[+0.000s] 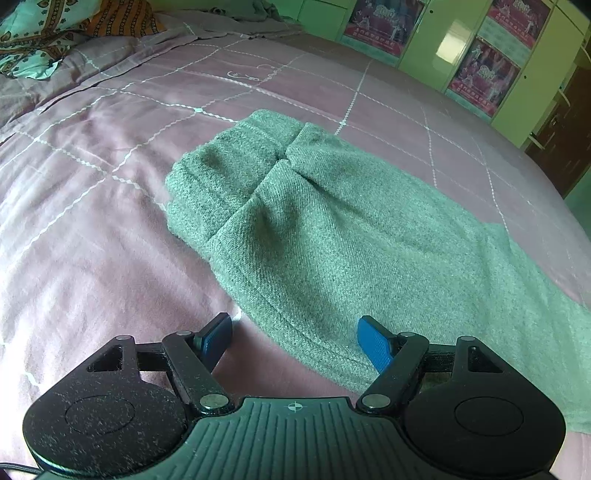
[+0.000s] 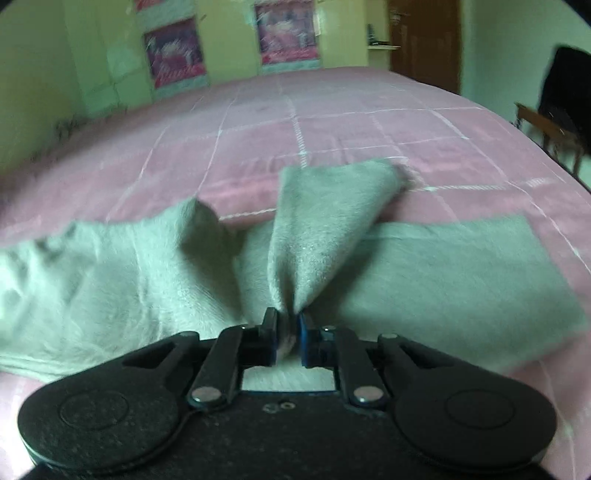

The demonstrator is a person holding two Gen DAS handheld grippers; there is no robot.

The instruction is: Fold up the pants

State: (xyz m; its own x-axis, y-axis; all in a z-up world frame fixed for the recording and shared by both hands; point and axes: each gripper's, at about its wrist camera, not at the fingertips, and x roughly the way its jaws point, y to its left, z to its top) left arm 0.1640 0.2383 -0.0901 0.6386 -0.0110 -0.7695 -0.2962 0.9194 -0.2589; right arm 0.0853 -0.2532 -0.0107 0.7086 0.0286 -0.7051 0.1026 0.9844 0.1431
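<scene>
Grey-green pants (image 1: 332, 229) lie on the pink bedspread (image 1: 92, 221), waistband end toward the far left in the left wrist view. My left gripper (image 1: 295, 334) is open and empty, its blue pads either side of the pants' near edge, just above the cloth. In the right wrist view the pants (image 2: 424, 273) stretch across the bed. My right gripper (image 2: 287, 325) is shut on a pant leg (image 2: 314, 236), which is lifted and drawn up toward the camera in a pinched fold.
Patterned pillows (image 1: 44, 33) and a rumpled blanket lie at the far left of the bed. Green wardrobes with posters (image 1: 480, 70) stand behind the bed. A wooden door (image 2: 424, 40) and a dark chair (image 2: 554, 122) stand at the right.
</scene>
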